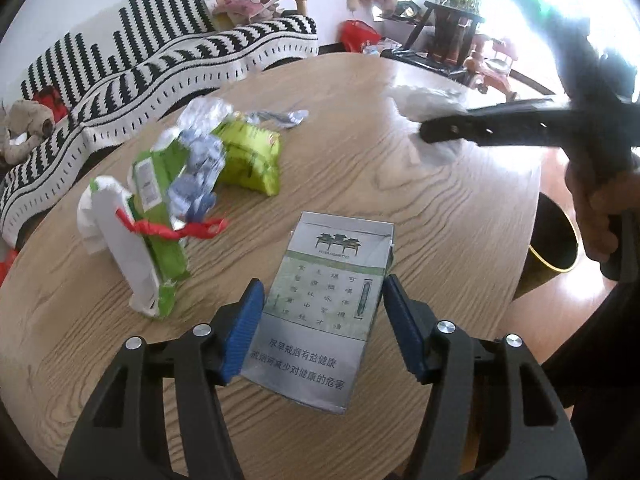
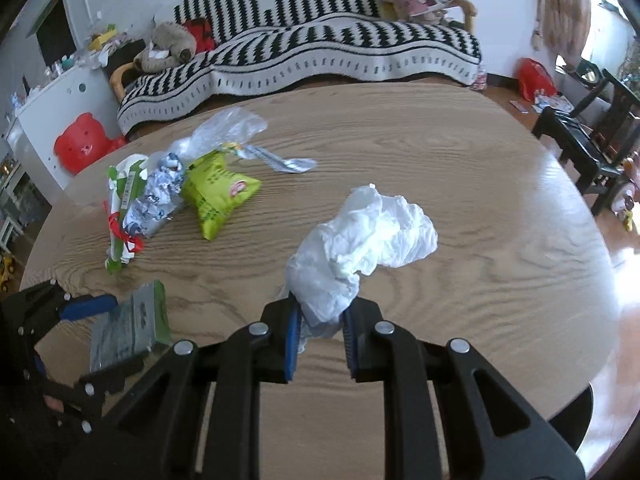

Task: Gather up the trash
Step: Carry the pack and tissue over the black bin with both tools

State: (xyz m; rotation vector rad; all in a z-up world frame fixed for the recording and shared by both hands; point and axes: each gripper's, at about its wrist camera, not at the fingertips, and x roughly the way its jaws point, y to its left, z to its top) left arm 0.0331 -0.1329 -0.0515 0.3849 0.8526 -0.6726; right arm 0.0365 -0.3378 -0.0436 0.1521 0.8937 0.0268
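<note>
A silver and green cigarette pack [image 1: 320, 312] lies flat on the round wooden table [image 1: 400, 184]. My left gripper [image 1: 322, 312] is open, its blue pads on either side of the pack, apart from it. My right gripper [image 2: 320, 316] is shut on a crumpled white tissue [image 2: 360, 240], held just above the table. The tissue [image 1: 428, 100] and right gripper [image 1: 436, 130] show blurred in the left wrist view. The pack [image 2: 128, 324] and left gripper [image 2: 80, 320] show at lower left in the right wrist view.
A heap of wrappers lies at the table's left: a green and white packet [image 1: 148, 232], a lime snack bag [image 2: 216, 196], crumpled foil [image 2: 156, 200] and clear plastic [image 2: 224, 128]. A black bin [image 1: 556, 236] stands on the floor past the right edge. A striped sofa [image 2: 320, 52] is behind.
</note>
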